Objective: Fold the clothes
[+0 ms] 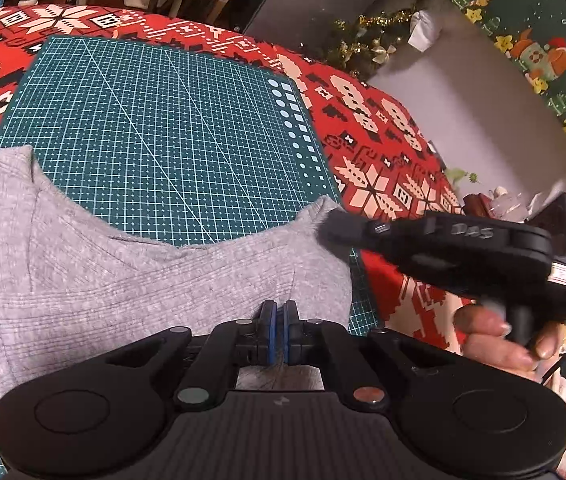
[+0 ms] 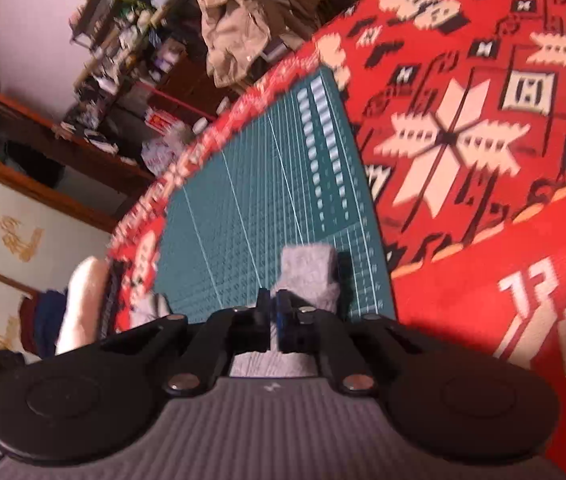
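From the left wrist view, the left tool point(image 1: 278, 312) has its blue-padded fingers pressed together on a fold of the grey ribbed knit garment point(image 1: 123, 276), which lies on the green gridded cutting mat point(image 1: 171, 128) over the red patterned tablecloth point(image 1: 367, 128) on the bench. The right tool point(image 1: 331, 222), held by a hand point(image 1: 495, 340), pinches the garment's far right corner.

From the right wrist view, blurred, the right tool point(image 2: 274, 308) is clamped on grey knit fabric point(image 2: 309, 276) above the mat point(image 2: 243, 216).

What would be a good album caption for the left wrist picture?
Left gripper pinches the grey knit garment over a green cutting mat while the right gripper clamps another corner.
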A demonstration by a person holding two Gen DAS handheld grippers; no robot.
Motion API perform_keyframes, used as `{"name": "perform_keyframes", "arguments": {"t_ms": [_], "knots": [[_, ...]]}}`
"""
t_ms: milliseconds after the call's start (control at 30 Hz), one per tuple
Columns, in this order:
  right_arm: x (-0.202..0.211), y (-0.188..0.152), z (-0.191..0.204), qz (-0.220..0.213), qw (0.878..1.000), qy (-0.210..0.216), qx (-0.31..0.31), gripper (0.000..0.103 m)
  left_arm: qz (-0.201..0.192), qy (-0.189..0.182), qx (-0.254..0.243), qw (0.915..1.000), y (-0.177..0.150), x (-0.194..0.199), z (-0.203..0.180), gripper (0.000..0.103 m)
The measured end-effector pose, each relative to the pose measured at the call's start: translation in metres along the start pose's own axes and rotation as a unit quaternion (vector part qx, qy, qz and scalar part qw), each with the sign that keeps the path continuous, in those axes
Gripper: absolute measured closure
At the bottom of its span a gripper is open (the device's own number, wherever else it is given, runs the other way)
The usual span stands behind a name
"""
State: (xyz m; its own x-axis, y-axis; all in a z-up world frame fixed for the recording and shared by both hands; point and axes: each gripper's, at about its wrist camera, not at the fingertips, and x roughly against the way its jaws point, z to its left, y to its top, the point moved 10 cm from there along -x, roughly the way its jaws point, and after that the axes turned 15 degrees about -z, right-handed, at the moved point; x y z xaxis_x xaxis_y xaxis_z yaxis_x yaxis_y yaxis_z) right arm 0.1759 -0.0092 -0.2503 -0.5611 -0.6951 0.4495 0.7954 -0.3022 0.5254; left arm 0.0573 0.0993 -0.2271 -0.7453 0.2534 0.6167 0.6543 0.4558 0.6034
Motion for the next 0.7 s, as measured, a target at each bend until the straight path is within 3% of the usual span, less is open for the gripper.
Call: {"name": "perform_keyframes", "arguments": {"t_ms": [200,333,433,533,700], "knots": [[-0.011,0.014,-0.023,0.004,0.999,-0.021,-0.027,0.095,0.002,-0.004,0.005,1.0000,0.006,-0.004,0.004,0.100],[-0.020,0.020,-0.034,0.000,0.999,-0.028,-0.043,0.100,0.007,-0.008,0.013,0.9999,0.008,-0.003,0.008,0.101],[-0.019,0.025,-0.033,-0.007,0.998,-0.028,-0.054,0.094,-0.006,-0.018,0.019,0.9996,0.014,0.010,0.009,0.100],[-0.012,0.025,-0.022,-0.008,0.999,-0.012,-0.046,0.094,-0.024,-0.027,0.023,0.9991,0.021,0.027,0.014,0.100],[-0.023,0.014,-0.018,0.017,1.000,-0.024,-0.008,0.097,-0.048,0.001,0.032,0.9983,0.031,0.047,0.048,0.100]]}}
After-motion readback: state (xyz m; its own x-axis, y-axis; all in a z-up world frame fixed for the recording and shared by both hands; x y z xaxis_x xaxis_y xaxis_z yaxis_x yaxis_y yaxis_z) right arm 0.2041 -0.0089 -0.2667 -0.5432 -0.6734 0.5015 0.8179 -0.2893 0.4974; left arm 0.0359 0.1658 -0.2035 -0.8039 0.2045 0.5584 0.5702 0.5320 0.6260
